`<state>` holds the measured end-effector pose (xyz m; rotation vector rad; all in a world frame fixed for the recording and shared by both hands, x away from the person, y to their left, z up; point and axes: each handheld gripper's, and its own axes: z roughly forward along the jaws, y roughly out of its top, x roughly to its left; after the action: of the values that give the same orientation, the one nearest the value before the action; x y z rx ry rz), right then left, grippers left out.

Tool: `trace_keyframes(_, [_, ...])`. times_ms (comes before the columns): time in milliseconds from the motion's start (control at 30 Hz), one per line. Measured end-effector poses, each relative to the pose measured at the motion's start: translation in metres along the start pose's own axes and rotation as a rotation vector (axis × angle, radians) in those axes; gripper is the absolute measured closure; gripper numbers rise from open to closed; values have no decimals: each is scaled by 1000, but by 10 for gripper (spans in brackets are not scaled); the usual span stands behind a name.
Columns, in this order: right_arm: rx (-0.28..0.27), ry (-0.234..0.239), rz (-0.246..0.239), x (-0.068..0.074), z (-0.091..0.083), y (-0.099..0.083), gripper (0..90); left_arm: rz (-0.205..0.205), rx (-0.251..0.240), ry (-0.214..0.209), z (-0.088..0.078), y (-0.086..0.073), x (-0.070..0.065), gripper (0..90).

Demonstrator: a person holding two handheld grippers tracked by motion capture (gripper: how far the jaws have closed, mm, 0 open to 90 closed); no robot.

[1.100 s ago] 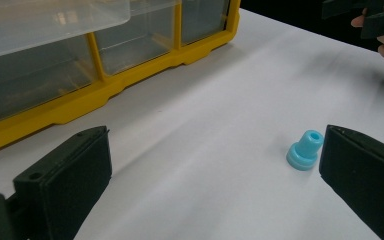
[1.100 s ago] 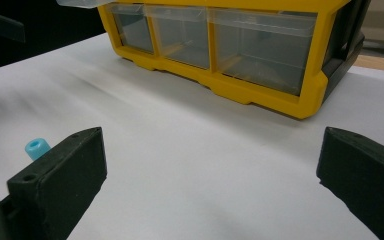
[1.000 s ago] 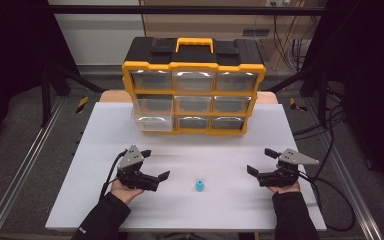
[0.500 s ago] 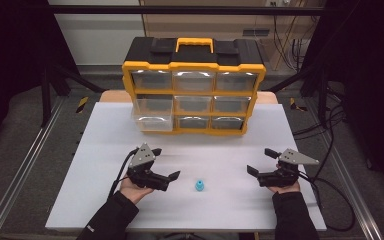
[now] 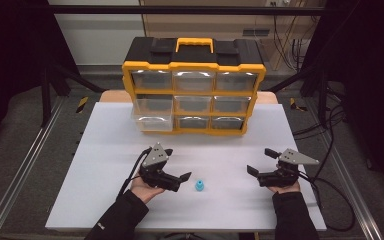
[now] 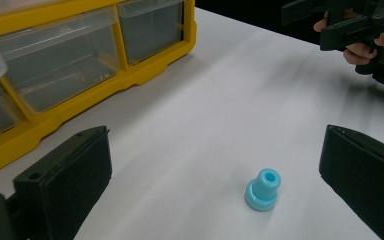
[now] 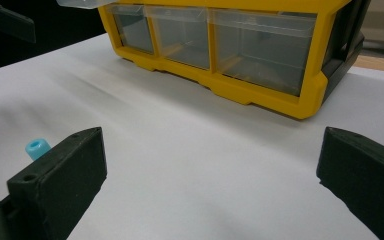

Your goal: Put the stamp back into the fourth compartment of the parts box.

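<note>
A small light-blue plastic piece (image 5: pixel 199 186) stands upright on the white table, alone between my two hands. My left gripper (image 5: pixel 176 164) is open just to its left, jaws wide apart and pointing at it. In the left gripper view the blue piece (image 6: pixel 263 189) sits a little ahead of the gap, nearer the right jaw and touching neither. My right gripper (image 5: pixel 260 161) is open and empty, farther off to the right. In the right gripper view the blue piece (image 7: pixel 36 148) peeks out behind the left jaw.
A yellow and black drawer organizer (image 5: pixel 194 85) with clear drawers stands at the back of the table. Its lower-left drawer (image 5: pixel 153 120) is pulled out. Bare white tabletop (image 5: pixel 220 150) lies between the organizer and my grippers. Cables trail off the right side.
My left gripper has moved right across the table, closing in on the blue piece. The right gripper and the blue piece have stayed put.
</note>
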<state>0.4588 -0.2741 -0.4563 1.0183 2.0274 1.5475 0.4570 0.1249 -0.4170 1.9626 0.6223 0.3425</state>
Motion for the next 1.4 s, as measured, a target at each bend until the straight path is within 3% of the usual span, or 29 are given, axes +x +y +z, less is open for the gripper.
trace_keyframes(700, [1,1,0,0,0,0,2,6,92,-37,32,-10,-17,2])
trace_keyframes(1400, [8,3,1,0,1,-1,2,-12,165,-84,50,-19,-23,139])
